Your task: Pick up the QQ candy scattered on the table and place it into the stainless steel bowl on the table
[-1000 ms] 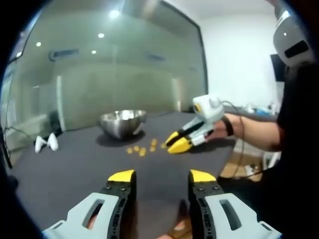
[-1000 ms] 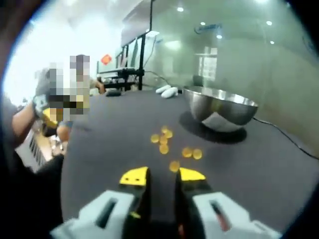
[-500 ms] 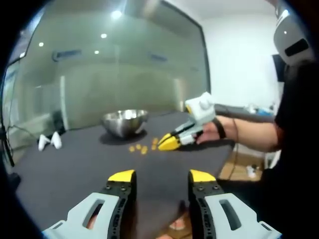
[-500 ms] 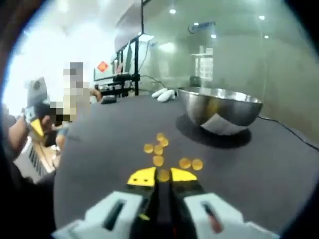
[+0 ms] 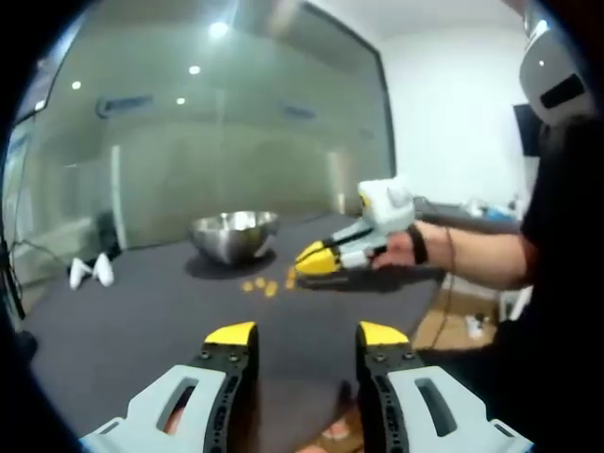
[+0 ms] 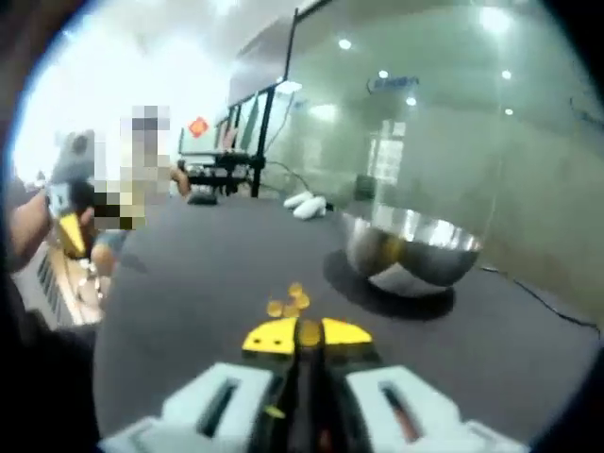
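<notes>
Right gripper view: my right gripper [image 6: 307,335] pinches one candy [image 6: 308,332] (lifted off the desk [image 6: 189,293]); the bowl [image 6: 411,250] lies ahead and slightly right. My left gripper [image 5: 307,334] hangs open, empty, farther back.

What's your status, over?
Right tool shut on one candy, lifted. Left tool open, idle. More candies on table; bowl ahead, path open.
</notes>
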Motion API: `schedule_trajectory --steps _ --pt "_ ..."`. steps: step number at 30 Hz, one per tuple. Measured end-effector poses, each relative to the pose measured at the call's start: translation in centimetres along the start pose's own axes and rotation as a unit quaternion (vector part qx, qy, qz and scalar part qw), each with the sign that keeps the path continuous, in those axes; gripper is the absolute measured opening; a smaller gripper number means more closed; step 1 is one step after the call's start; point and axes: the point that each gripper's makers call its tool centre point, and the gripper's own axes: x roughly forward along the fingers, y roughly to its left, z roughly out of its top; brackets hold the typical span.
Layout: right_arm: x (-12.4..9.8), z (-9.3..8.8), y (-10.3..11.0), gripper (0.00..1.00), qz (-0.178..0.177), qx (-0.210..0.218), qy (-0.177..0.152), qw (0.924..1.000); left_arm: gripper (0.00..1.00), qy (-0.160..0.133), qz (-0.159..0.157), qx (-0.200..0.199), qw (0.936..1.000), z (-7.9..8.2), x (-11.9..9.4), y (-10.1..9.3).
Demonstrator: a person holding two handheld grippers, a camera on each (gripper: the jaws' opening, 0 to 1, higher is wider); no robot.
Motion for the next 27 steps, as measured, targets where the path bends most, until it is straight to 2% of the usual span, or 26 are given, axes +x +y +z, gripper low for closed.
schedule_trajectory --steps 7,11,18,21,23,27 --pt "-0.4 0.9 -3.0 0.09 -0.031 0.029 0.002 0.9991 0.43 0.002 -0.005 -0.001 1.0 -0.3 0.5 -0.2" --pt "-0.5 2.0 -4.3 0.09 -0.046 0.021 -0.001 0.9987 0.43 0.005 -0.009 0.0 1.0 -0.4 0.7 -0.3" --pt "0.9 5.6 -6.5 0.09 -0.059 -0.002 -0.026 0.9979 0.43 0.002 -0.003 -0.001 1.0 -0.2 0.2 0.4" --pt "2.0 8.4 -7.8 0.09 -0.079 0.002 -0.058 0.9952 0.43 0.006 0.002 -0.004 1.0 -0.4 0.3 0.7" --pt "2.8 9.6 -8.4 0.09 -0.083 0.004 -0.065 0.9944 0.42 0.007 0.002 -0.005 1.0 -0.5 0.4 0.6" --pt "4.3 10.8 -9.7 0.09 -0.092 0.006 -0.066 0.9936 0.42 0.002 -0.004 -0.003 1.0 -0.2 0.3 0.2"
